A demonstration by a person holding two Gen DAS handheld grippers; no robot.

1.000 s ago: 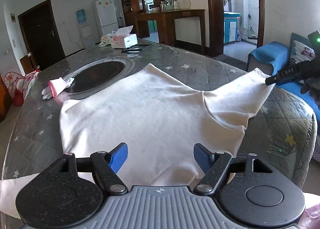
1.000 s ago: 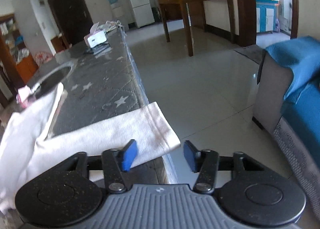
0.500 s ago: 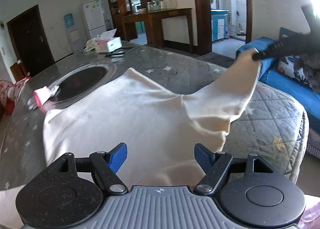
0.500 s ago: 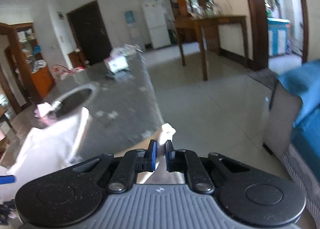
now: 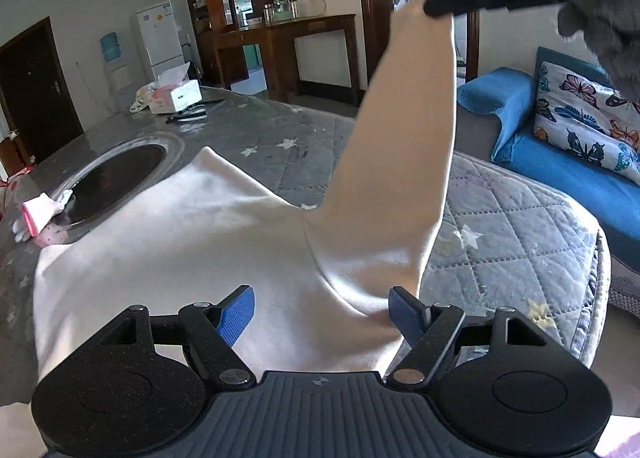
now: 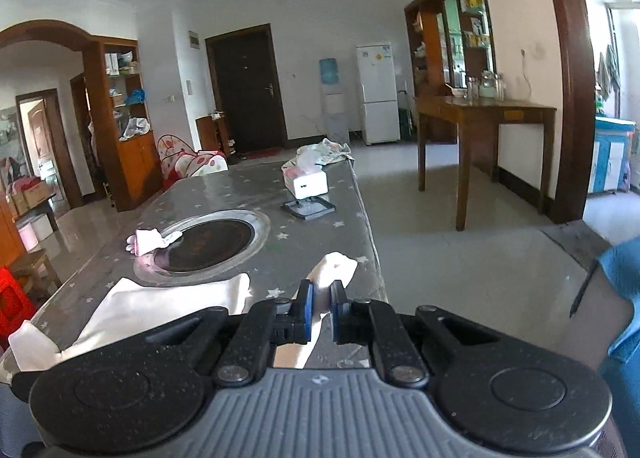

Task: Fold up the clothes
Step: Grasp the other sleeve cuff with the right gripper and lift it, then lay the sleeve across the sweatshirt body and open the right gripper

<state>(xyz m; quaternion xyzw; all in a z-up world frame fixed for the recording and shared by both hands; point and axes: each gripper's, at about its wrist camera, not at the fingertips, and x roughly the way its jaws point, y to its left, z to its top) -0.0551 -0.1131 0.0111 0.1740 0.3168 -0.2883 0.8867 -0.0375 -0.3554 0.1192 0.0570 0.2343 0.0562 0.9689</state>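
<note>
The cream-white long-sleeved cotton top (image 5: 180,242) lay spread flat on the grey star-printed quilted counter (image 5: 520,226), its body directly ahead of and beneath the left gripper (image 5: 322,308). That gripper's blue-padded fingers (image 5: 236,314) stood wide apart above the cloth, gripping nothing.

The right gripper (image 6: 320,308) had its fingers (image 6: 306,310) pinched tight on the cuff end of one sleeve (image 5: 400,162), the tip of the cuff poking out just beyond the fingertips. In the left wrist view this sleeve rose steeply from the shoulder seam, which sat just ahead of the left gripper's right finger, up to the black fingertips of the right gripper at upper right. A grey-gloved hand (image 5: 600,30) showed behind them.

Well ahead of the left fingers, to their left, a round dark inset hob with a metal rim (image 5: 116,174) sat in the counter, with a small pink-and-white cloth (image 5: 38,212) at its edge. Further off stood a white tissue box (image 5: 180,94).
</note>
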